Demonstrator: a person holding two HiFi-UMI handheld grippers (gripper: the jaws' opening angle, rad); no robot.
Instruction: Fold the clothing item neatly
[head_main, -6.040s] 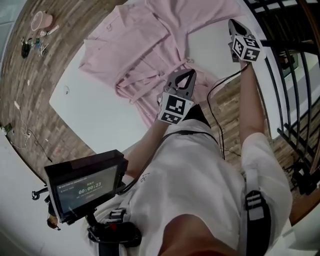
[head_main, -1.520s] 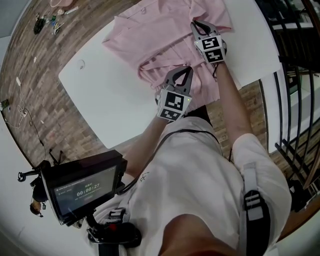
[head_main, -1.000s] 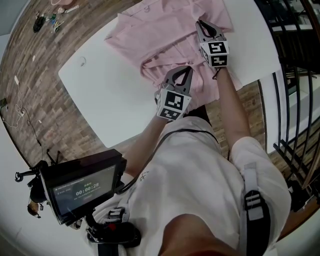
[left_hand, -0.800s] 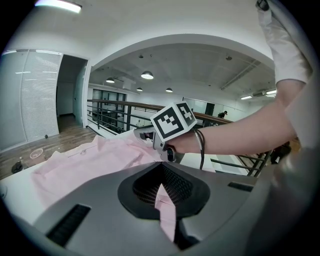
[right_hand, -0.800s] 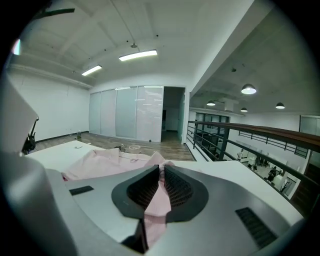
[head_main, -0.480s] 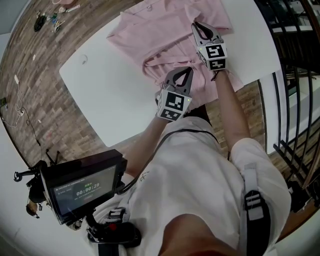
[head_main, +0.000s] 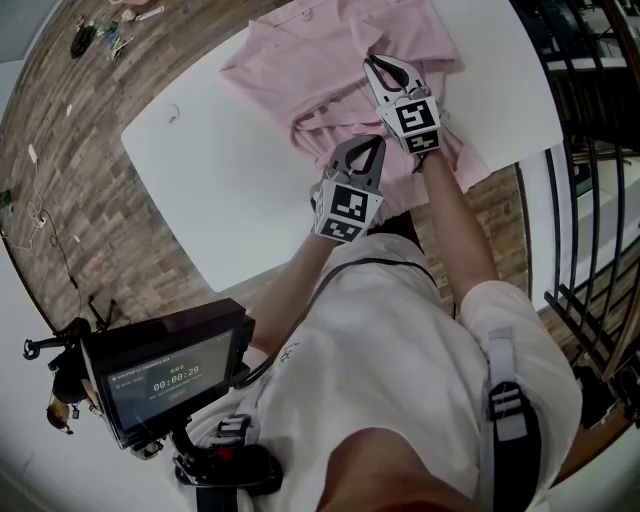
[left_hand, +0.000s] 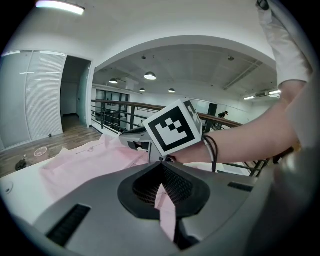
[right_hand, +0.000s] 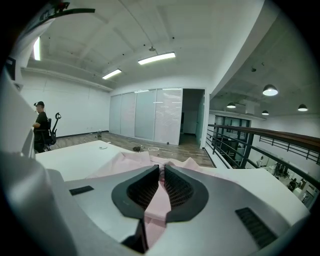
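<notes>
Nearest, left tongs (head_main: 366, 150) clenched on an edge of crumpled pink fabric shirt (head_main: 290, 70). Beyond at 1 o'clock, right tongs (head_main: 383, 68) pinching a shirt fold. Shirt lying across 1 o'clock end of white rectangular worktop (head_main: 220, 190).

Left gripper (head_main: 372, 142): jaws clamped on shirt (head_main: 290, 68), forearm bent, close to torso. Right gripper (head_main: 374, 62): jaws pinching a shirt fold, arm extended past the left.
</notes>
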